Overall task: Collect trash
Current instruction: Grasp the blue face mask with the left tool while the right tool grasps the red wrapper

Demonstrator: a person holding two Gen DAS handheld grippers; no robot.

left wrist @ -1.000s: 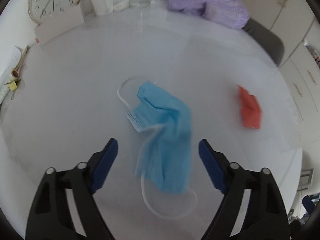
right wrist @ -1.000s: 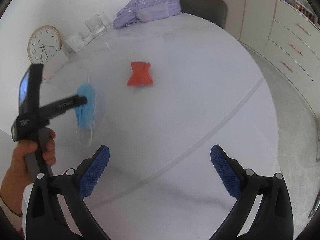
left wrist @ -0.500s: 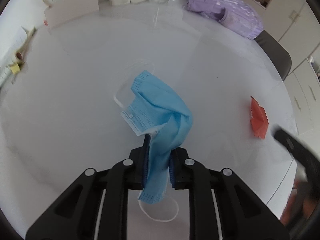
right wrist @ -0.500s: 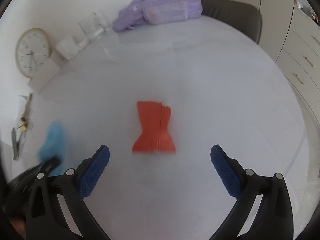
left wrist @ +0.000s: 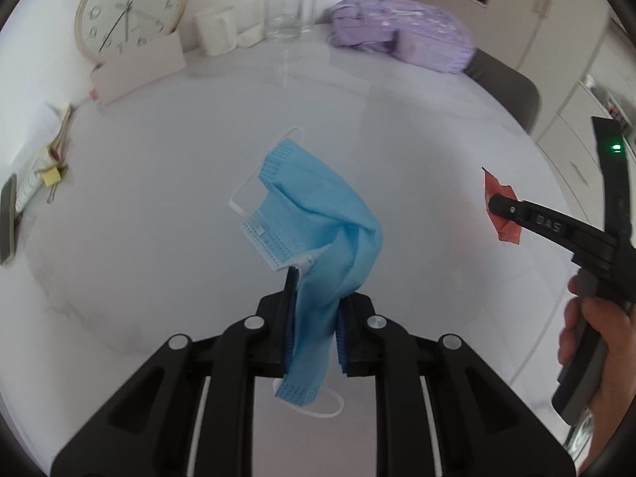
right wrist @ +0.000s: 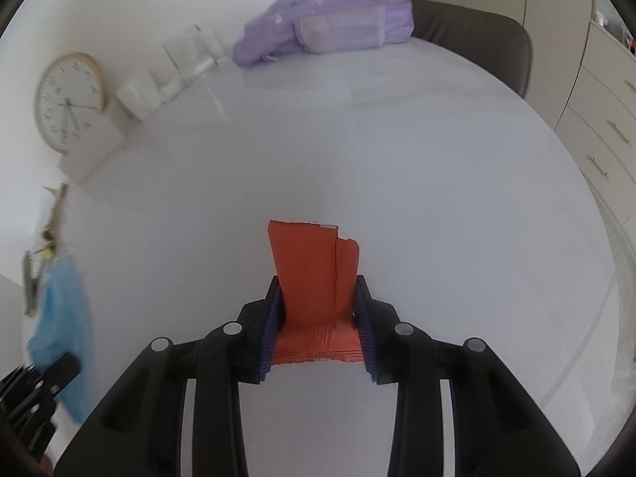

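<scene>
Mask hangs pinched in my left gripper; my right gripper is closing on the wrapper.

Bright, soft, even daylight; only faint shadows on the glossy white table. Strong fisheye bending and dark vignette at every rim. Motion blur on the blue mask at 8 o'clock, right view; clock at 10 o'clock soft.

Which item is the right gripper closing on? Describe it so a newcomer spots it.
On the round white table, nearer than the purple bag, the right gripper is closing on a flat orange-red foil wrapper with a torn top edge. It is the only red thing there.
</scene>
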